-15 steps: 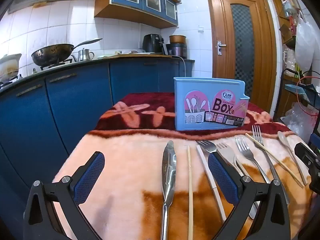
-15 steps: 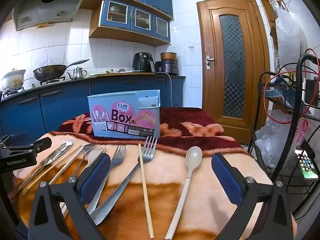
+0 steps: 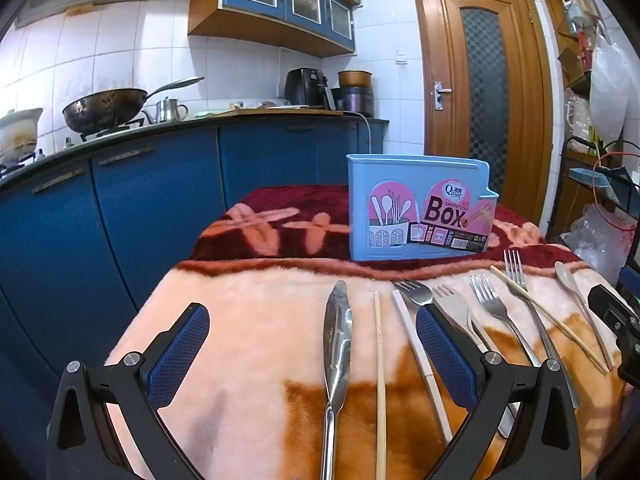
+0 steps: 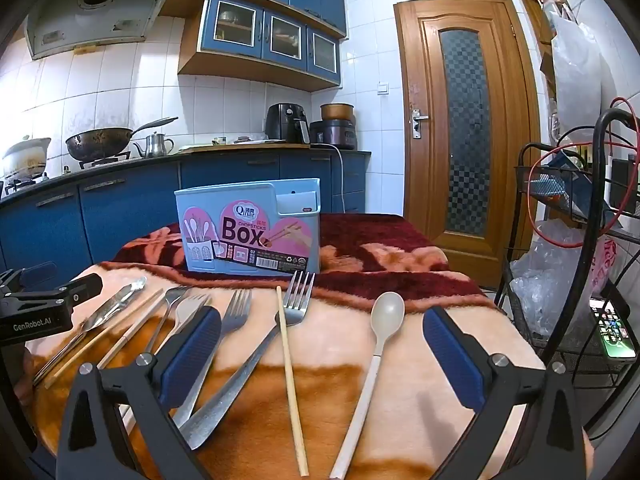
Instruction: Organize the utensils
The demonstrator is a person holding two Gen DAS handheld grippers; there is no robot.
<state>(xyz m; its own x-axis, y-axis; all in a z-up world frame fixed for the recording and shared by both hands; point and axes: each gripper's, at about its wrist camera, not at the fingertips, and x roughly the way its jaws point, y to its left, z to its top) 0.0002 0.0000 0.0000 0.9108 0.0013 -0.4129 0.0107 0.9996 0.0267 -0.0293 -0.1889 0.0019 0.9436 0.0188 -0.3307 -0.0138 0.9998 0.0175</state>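
Observation:
A light blue chopsticks box stands upright at the back of the blanket-covered table; it also shows in the right wrist view. Utensils lie in a row in front of it: a steel knife, a wooden chopstick, a white chopstick, several forks, another wooden chopstick and a cream spoon. My left gripper is open above the knife and chopsticks. My right gripper is open above the fork, chopstick and spoon. Both are empty.
The table is covered by a peach and maroon blanket. Blue kitchen cabinets stand to the left and behind. A wire rack with cables, bags and a phone stands right of the table. A wooden door is behind.

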